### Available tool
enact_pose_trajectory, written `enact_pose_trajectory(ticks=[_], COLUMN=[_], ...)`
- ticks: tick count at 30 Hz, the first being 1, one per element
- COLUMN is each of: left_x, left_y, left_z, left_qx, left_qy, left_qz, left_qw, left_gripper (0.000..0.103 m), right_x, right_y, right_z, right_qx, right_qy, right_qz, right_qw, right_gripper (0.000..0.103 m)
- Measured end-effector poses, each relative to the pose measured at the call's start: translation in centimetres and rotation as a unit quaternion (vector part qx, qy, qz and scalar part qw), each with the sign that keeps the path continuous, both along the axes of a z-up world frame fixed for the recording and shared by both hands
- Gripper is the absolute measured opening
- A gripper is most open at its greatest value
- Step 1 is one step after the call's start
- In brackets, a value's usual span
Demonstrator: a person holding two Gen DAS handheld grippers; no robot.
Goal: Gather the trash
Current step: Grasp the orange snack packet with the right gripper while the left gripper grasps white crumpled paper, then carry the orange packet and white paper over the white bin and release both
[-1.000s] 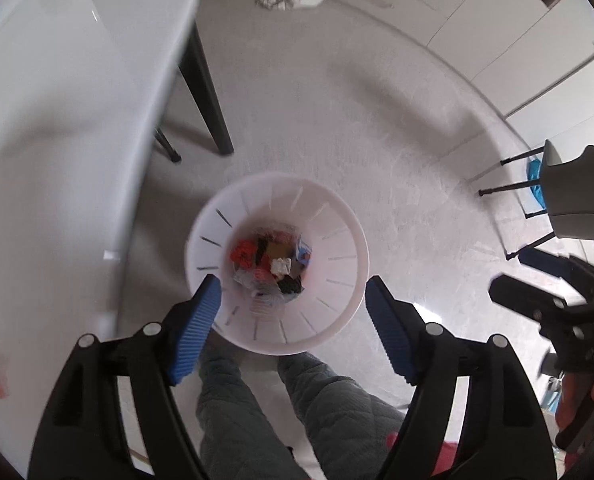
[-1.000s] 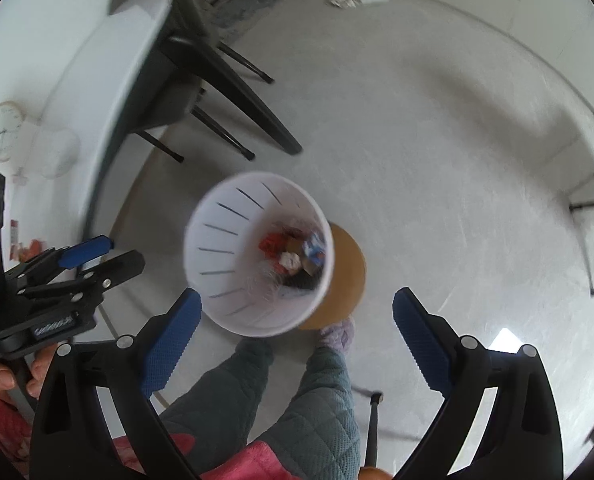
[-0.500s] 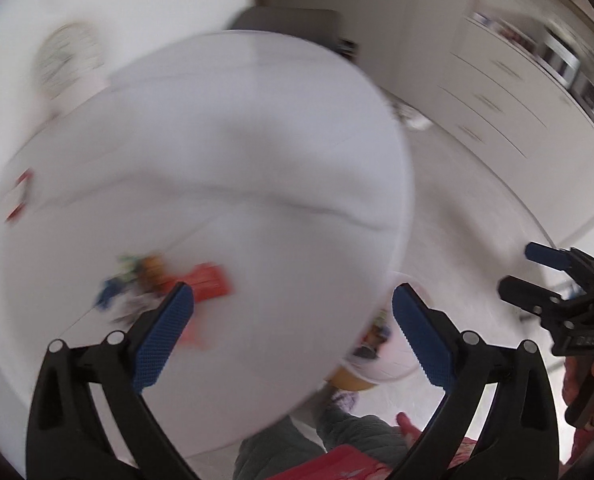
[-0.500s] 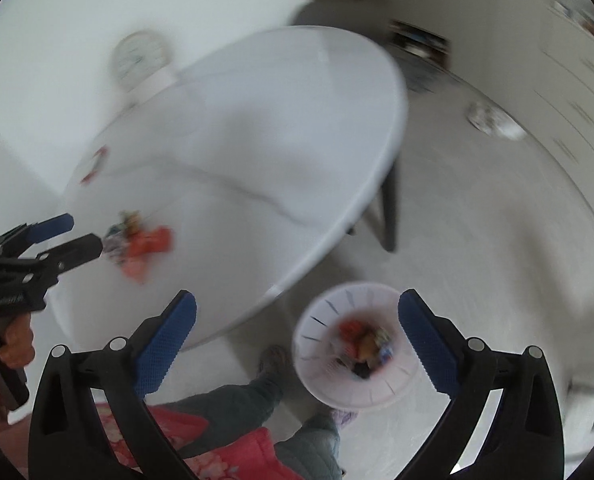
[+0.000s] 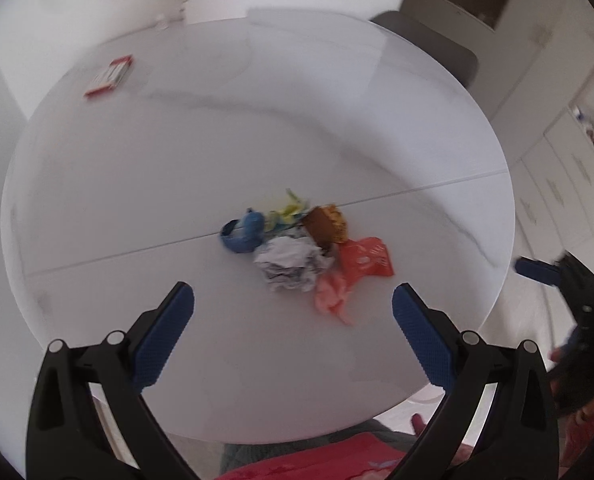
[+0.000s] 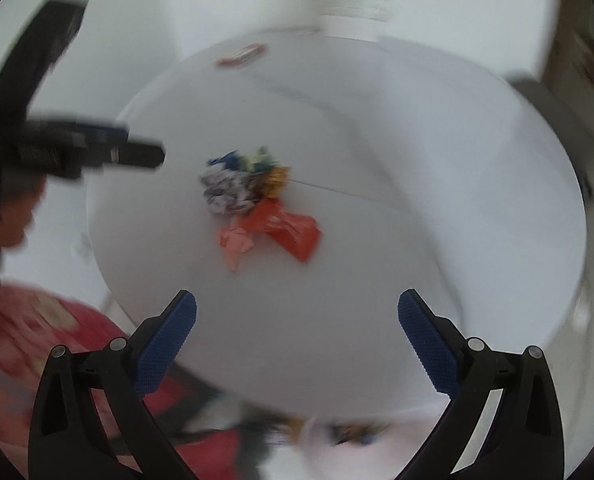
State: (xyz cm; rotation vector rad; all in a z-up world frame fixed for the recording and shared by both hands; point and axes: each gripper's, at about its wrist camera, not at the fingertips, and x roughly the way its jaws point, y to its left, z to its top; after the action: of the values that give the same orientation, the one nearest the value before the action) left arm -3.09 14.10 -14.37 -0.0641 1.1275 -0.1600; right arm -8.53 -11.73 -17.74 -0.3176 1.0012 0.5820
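We look down on the round white desk (image 5: 145, 184), and the trash (image 5: 297, 256) sits in one loose heap near its middle — well clear of every edge. Largest in the heap is the paper ball (image 5: 291, 266) at its centre; the red wrapper (image 5: 367, 258) lies at 3 o'clock of it, the blue scrap (image 5: 243, 234) at 10, the brown wrapper (image 5: 325, 226) at 1, and the pink scrap (image 5: 331, 296) at 5. All of it looks light, soft and crushable; the wrappers are probably slick, so we would pinch a crumpled fold rather than a flat face. The paper ball should take a squeeze across its bulk.

The left claw (image 5: 293, 312) is released, jaws wide, nothing between them; the right claw (image 6: 297, 316) is likewise spread and empty. A red box (image 5: 111, 76) lies far off at 11 o'clock, near the rim. Bare desk rings the heap — room to descend from any side.
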Motion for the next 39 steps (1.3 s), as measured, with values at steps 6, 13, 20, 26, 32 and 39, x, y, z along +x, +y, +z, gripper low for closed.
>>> enact_pose_trajectory(ticks=[6, 13, 20, 26, 32, 39], left_x=[-0.4, -1.1, 0.7, 3.6, 6.0, 6.6], left_y=[2.8, 3.8, 2.8, 1.3, -0.1, -1.7], left_z=[-0.9, -2.6, -3.8, -6.0, -8.9, -10.8], left_qx=[-0.013, -0.004, -0.026, -0.060, -0.071, -0.067], left_qy=[0.017, 0.035, 0.046, 0.072, 0.108, 0.128], left_qz=[0.022, 0.028, 0.015, 0.015, 0.027, 0.028], left_qw=[0.9995, 0.9990, 0.9985, 0.9955, 0.9913, 0.9891], left_gripper=[0.095, 0.095, 0.095, 0.091, 0.077, 0.065], right_x=[3.9, 6.8, 8.1, 9.5, 10.0, 10.2], right_y=[4.6, 7.8, 8.1, 6.6, 2.8, -0.2], right_z=[-4.0, -8.2, -8.5, -8.1, -6.0, -5.4], right_qx=[-0.095, -0.192, -0.170, -0.138, -0.058, 0.003], right_qy=[0.003, 0.022, 0.053, 0.091, 0.114, 0.135], right_qz=[0.132, 0.253, 0.250, 0.193, 0.098, 0.021], right_qw=[0.987, 0.948, 0.952, 0.967, 0.987, 0.991], right_gripper=[0.087, 0.087, 0.074, 0.044, 0.043, 0.043])
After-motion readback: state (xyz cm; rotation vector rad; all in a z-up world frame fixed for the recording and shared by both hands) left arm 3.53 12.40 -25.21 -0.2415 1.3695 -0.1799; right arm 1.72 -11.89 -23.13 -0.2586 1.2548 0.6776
